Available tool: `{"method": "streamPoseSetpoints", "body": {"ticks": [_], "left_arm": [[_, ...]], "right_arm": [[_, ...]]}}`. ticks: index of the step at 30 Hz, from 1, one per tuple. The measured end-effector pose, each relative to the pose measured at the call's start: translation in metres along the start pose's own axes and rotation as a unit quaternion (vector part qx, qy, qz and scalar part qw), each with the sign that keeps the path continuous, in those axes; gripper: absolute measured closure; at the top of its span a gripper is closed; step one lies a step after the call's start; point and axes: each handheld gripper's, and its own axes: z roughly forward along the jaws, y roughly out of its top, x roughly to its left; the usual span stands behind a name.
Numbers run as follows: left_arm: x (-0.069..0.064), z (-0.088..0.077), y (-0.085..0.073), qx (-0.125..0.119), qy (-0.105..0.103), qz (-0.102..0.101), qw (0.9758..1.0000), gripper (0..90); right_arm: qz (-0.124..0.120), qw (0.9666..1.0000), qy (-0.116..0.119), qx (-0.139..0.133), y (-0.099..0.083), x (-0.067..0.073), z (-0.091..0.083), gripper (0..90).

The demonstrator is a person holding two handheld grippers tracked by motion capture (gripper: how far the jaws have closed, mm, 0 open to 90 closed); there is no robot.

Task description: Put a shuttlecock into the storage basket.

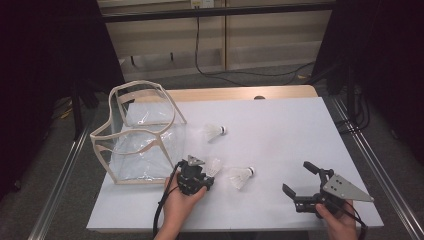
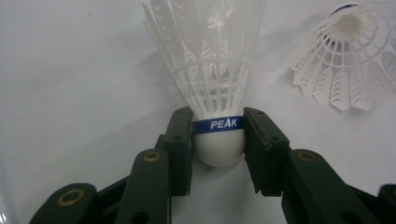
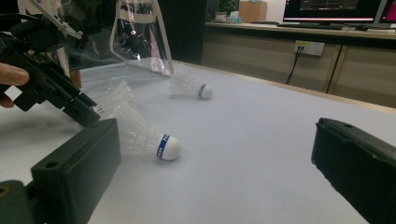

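Three white shuttlecocks with blue-banded cork heads lie on the white table (image 1: 285, 135). My left gripper (image 1: 207, 173) (image 2: 218, 123) is shut on the cork of the nearest shuttlecock (image 1: 215, 165) (image 2: 210, 60). Its pads press on both sides of the blue band, and the feathers point away from me. A second shuttlecock (image 1: 242, 176) (image 2: 348, 65) (image 3: 149, 135) lies just to its right. The third shuttlecock (image 1: 215, 131) (image 3: 189, 87) rests farther back. My right gripper (image 1: 297, 177) (image 3: 215, 135) stands open at the front right with nothing between its jaws.
A clear plastic bag with a beige frame (image 1: 137, 132) (image 3: 140, 35) stands open at the table's left, just behind my left hand. Dark curtains and metal rails flank the table. Cables run across the floor behind it.
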Motion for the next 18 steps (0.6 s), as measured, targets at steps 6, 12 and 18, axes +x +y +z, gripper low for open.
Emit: {"method": "streamPoseSetpoints", "body": {"ticks": [6, 12, 18], "left_arm": [[-0.0003, -0.0006, 0.0004, 0.002, 0.002, -0.001, 1.0, 64.8], [0.0008, -0.0027, 0.0014, 0.009, -0.003, -0.007, 0.9999, 65.0], [0.0005, -0.006, 0.0029, 0.006, -0.006, -0.009, 0.9999, 65.1]], "right_arm": [[0.002, 1.0, 0.002, 0.001, -0.0004, -0.0009, 0.0, 0.9], [0.003, 1.0, -0.001, 0.0, -0.0003, -0.0011, 0.0, 0.9], [0.004, 1.0, -0.001, -0.001, -0.0004, -0.0014, -0.0003, 0.9]]}}
